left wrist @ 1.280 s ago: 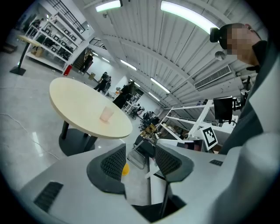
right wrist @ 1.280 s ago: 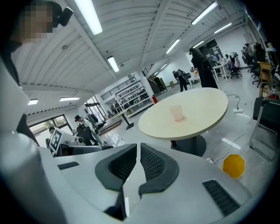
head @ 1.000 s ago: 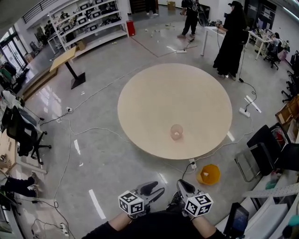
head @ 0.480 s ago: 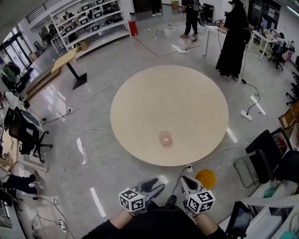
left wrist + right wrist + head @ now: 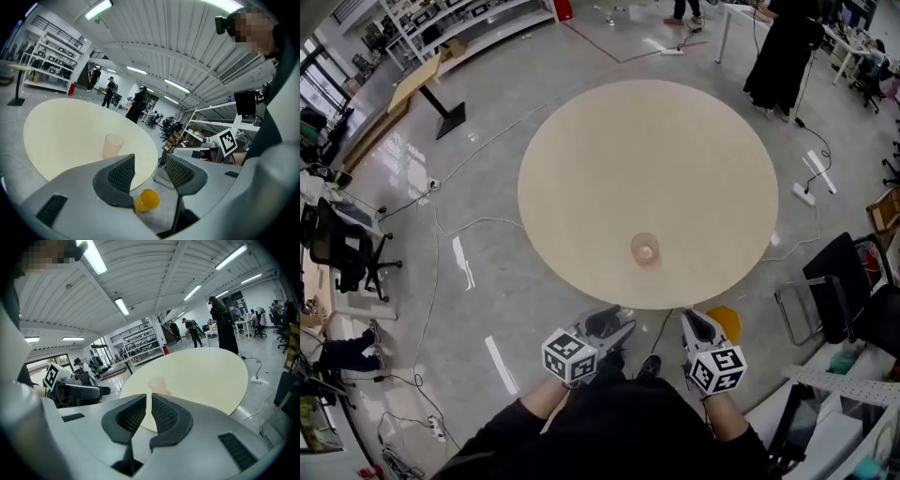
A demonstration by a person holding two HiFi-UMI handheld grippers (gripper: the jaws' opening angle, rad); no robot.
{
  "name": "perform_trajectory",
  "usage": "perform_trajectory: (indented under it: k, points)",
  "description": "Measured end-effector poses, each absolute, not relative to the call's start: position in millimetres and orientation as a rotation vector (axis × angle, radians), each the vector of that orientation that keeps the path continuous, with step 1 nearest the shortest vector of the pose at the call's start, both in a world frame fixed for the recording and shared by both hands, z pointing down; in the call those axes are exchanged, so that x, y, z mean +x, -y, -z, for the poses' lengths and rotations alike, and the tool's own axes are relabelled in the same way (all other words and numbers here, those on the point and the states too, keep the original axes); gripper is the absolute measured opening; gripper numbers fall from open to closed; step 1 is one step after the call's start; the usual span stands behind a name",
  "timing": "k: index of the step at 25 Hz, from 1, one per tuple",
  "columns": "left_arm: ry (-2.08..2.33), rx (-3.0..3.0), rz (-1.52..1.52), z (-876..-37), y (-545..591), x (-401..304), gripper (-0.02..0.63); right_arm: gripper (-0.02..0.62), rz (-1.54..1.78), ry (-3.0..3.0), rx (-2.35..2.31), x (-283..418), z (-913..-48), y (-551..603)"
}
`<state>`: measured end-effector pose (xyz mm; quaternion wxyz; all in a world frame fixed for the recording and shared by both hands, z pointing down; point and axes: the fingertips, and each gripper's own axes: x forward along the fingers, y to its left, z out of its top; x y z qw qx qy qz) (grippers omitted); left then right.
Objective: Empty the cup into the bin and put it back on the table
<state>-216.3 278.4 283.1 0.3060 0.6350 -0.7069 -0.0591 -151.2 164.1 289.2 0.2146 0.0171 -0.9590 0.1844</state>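
Observation:
A translucent pinkish cup (image 5: pixel 645 248) stands upright on the round beige table (image 5: pixel 581 169), close to its near edge. An orange bin (image 5: pixel 727 321) sits on the floor just off that edge, partly hidden by my right gripper (image 5: pixel 695 323). My left gripper (image 5: pixel 617 325) hovers beside it, short of the table. In the left gripper view the jaws are open and empty, framing the bin (image 5: pixel 146 200), with the cup (image 5: pixel 112 145) further back. In the right gripper view the jaws stand almost together with nothing between them, and the cup (image 5: pixel 158 384) is ahead.
A person in black (image 5: pixel 783 56) stands beyond the table at the far right. A black folding chair (image 5: pixel 839 295) is on the right, an office chair (image 5: pixel 342 248) on the left. Cables (image 5: pixel 441 225) trail across the floor on the left.
Both grippers and the head have moved forward toward the table, so its near edge and the cup now lie closer. The bin sits right beside the right gripper. The jaws look unchanged.

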Motion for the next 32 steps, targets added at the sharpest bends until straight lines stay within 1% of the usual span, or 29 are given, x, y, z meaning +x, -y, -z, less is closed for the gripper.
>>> perform_trajectory:
  k: [3,7,11,12,15,16,20,25,32]
  points:
    - [1.854,1.742,0.041,-293,-271,-246,0.225,0.037,-0.459,2.656,0.051,-179,-293,-160]
    - [1.839,1.889,-0.262,-310,-267,-285,0.226,0.037,-0.269,2.639,0.045,-215,-300,-161]
    - [1.773,1.963,-0.45,-335,-265,-317,0.225,0.045,-0.133,2.561,0.001,-244,-323,-166]
    - [1.755,1.967,-0.49,-343,-264,-325,0.225,0.059,-0.126,2.54,-0.005,-250,-330,-164]
    - [1.706,1.968,-0.572,-365,-254,-345,0.225,0.129,-0.088,2.489,-0.024,-265,-351,-155]
    - [1.695,1.968,-0.583,-370,-248,-350,0.226,0.143,-0.067,2.471,-0.035,-268,-358,-151]
    - [1.676,1.964,-0.634,-379,-228,-366,0.226,0.155,0.028,2.411,-0.123,-282,-385,-142]
    - [1.59,2.044,-0.831,-400,-207,-366,0.227,0.179,0.149,2.35,-0.27,-297,-401,-134]
    - [1.489,2.067,-0.946,-422,-187,-373,0.227,0.183,0.302,2.302,-0.443,-316,-415,-139]
